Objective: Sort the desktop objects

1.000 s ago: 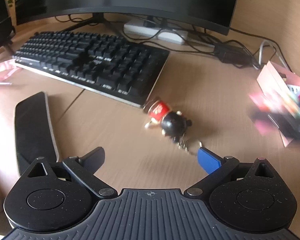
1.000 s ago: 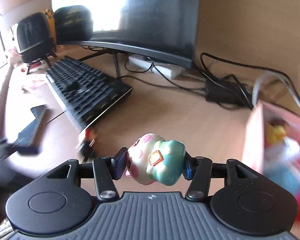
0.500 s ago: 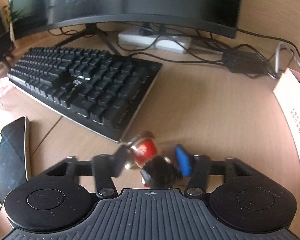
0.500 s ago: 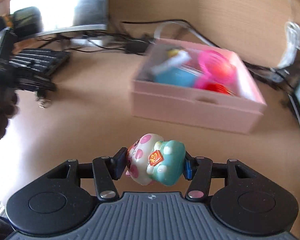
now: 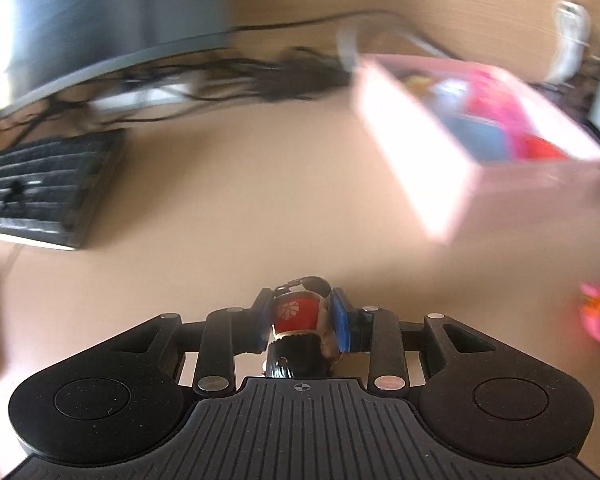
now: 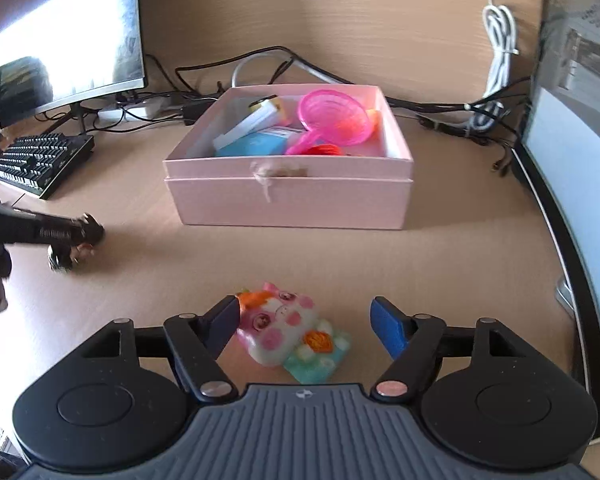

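In the left wrist view the left gripper [image 5: 300, 316] has its jaws closed tight on a red-and-black figure [image 5: 298, 320], held at lower centre. The pink box [image 5: 432, 184] lies ahead and to the upper right of the jaws, blurred, its long side slanting down to the right; bare bench [image 5: 240, 208] lies between. The coming move likely turns on that offset: the figure must travel up and right, over the near wall.

In the right wrist view the right gripper [image 6: 304, 320] is opening, its jaws wide, the right one clear. The pig toy [image 6: 288, 332] lies on the bench between them, beside the left jaw, below the box [image 6: 292, 196] at centre frame. The right hand looks nearer the box.
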`<state>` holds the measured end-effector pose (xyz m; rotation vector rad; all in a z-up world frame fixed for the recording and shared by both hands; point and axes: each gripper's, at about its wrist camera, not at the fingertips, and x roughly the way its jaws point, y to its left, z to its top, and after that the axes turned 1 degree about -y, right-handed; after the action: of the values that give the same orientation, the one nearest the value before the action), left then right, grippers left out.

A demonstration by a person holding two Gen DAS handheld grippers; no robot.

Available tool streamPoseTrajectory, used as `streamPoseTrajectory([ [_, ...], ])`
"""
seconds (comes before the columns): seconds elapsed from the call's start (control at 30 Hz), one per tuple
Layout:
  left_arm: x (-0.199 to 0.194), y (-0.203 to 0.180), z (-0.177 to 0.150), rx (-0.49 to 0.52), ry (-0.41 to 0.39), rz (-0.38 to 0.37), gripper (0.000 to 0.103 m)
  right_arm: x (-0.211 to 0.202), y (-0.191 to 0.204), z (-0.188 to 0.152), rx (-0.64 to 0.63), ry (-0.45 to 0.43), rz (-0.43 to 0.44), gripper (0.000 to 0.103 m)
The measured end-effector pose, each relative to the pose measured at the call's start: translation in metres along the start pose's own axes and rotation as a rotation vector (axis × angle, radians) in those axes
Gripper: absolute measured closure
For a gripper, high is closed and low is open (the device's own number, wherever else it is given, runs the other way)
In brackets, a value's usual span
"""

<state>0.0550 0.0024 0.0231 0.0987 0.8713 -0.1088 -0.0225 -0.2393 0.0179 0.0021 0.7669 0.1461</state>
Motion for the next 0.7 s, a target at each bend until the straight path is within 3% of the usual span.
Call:
streamPoseTrajectory([
  [0.1,-0.014,-0.031,-0.011,0.068,0.0,-0.123,0.06,-0.005,-0.01,-0.006,0.002,-0.003,-0.009,0.025],
  [0.17,-0.025,-0.052,-0.02,0.126,-0.009,-0.196,0.047,-0.007,-0.015,-0.009,0.0,-0.004,-0.019,0.022],
  [0.3,-0.04,-0.079,-0.036,0.222,-0.026,-0.233,0.025,-0.011,-0.024,-0.016,0.001,-0.002,-0.03,0.017],
  [0.43,-0.043,-0.085,-0.048,0.252,-0.016,-0.176,0.017,-0.012,-0.028,-0.02,-0.004,0.005,-0.027,0.011],
  [0.53,-0.04,-0.071,-0.049,0.209,-0.002,-0.113,0.009,-0.01,-0.027,-0.025,-0.013,0.006,-0.028,0.005],
  [0.7,-0.038,-0.039,-0.045,0.114,0.001,0.054,0.006,-0.004,-0.021,-0.035,-0.039,0.011,-0.029,0.002],
])
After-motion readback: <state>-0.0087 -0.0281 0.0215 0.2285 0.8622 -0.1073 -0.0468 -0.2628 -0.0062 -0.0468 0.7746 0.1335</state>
